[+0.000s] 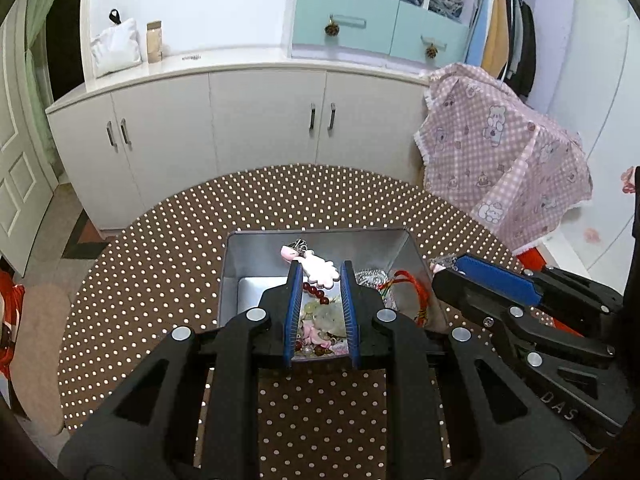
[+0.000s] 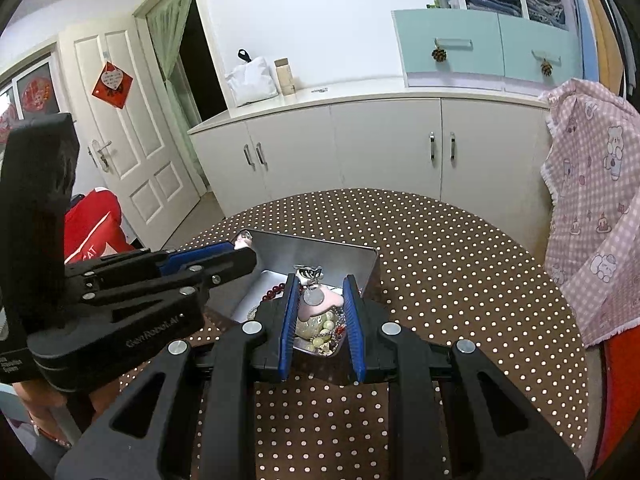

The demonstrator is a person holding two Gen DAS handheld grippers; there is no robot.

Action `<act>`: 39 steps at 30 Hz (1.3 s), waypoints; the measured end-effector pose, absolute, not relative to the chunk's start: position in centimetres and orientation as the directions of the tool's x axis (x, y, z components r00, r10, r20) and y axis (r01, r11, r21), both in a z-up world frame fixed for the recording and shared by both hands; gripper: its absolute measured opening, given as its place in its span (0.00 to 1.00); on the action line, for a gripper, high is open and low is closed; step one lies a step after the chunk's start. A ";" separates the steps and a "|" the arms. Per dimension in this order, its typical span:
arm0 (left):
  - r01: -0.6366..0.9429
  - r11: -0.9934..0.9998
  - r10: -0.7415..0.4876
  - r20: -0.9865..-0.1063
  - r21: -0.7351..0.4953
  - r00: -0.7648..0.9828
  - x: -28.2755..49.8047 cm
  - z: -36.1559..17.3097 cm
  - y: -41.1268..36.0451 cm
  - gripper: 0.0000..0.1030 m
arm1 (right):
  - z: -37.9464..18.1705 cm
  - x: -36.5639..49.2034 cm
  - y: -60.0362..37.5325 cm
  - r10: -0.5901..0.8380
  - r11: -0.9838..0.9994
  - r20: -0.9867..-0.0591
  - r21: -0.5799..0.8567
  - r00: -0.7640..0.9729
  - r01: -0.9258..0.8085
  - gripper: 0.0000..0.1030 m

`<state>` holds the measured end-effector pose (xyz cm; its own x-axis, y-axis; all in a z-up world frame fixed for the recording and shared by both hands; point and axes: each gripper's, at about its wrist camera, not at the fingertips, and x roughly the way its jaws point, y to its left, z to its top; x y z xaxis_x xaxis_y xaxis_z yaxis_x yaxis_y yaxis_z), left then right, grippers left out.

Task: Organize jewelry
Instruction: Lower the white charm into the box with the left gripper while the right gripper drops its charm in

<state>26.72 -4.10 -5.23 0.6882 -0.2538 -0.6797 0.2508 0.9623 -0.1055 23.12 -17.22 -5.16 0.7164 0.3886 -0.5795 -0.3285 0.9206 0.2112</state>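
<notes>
An open silver tin (image 1: 316,234) (image 2: 320,251) sits on the dotted table, piled with jewelry. In it lie a pink charm (image 1: 320,273) (image 2: 334,300) on a silver keyring, a dark red bead bracelet (image 1: 316,292) (image 2: 274,293), pale green beads (image 1: 325,314) (image 2: 317,326) and a red tassel cord (image 1: 404,284). My left gripper (image 1: 321,266) (image 2: 249,257) hovers over the tin's near side, its blue pads apart with nothing clamped. My right gripper (image 2: 320,280) (image 1: 448,276) hangs at the tin's right edge, its jaws slightly apart and empty.
The round table (image 1: 280,200) (image 2: 460,248) wears a brown cloth with white dots. A pink checked cloth (image 1: 500,152) (image 2: 592,200) drapes over something at the right. White cabinets (image 1: 240,128) stand behind. A red bag (image 2: 96,224) lies on the floor at the left.
</notes>
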 end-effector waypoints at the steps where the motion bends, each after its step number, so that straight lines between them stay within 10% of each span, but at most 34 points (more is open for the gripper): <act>1: 0.252 0.962 -0.254 -0.683 -0.106 0.685 26.8 -5.4 -4.1 0.19 | -5.3 23.2 -17.2 0.390 0.920 -0.581 0.215 0.714 -0.327 0.20; 13: 0.252 0.960 -0.259 -0.713 -0.118 0.652 27.6 -6.5 -4.1 0.20 | -6.0 23.9 -17.6 0.398 0.917 -0.587 0.237 0.705 -0.320 0.20; 15: 0.244 0.962 -0.256 -0.712 -0.123 0.654 27.6 -6.5 -4.0 0.50 | -6.0 23.9 -17.7 0.399 0.917 -0.587 0.237 0.705 -0.322 0.21; 17: 0.212 0.970 -0.234 -0.684 -0.118 0.690 27.4 -6.1 -3.4 0.58 | -5.9 23.9 -17.9 0.400 0.916 -0.585 0.240 0.706 -0.320 0.21; 32: 0.166 0.981 -0.189 -0.656 -0.098 0.731 25.5 -5.1 -1.4 0.63 | -5.9 23.8 -17.7 0.413 0.911 -0.582 0.253 0.701 -0.327 0.21; 39: 0.140 0.984 -0.179 -0.628 -0.110 0.757 24.3 -4.2 -0.1 0.71 | -4.9 22.5 -18.0 0.427 0.904 -0.549 0.266 0.719 -0.334 0.41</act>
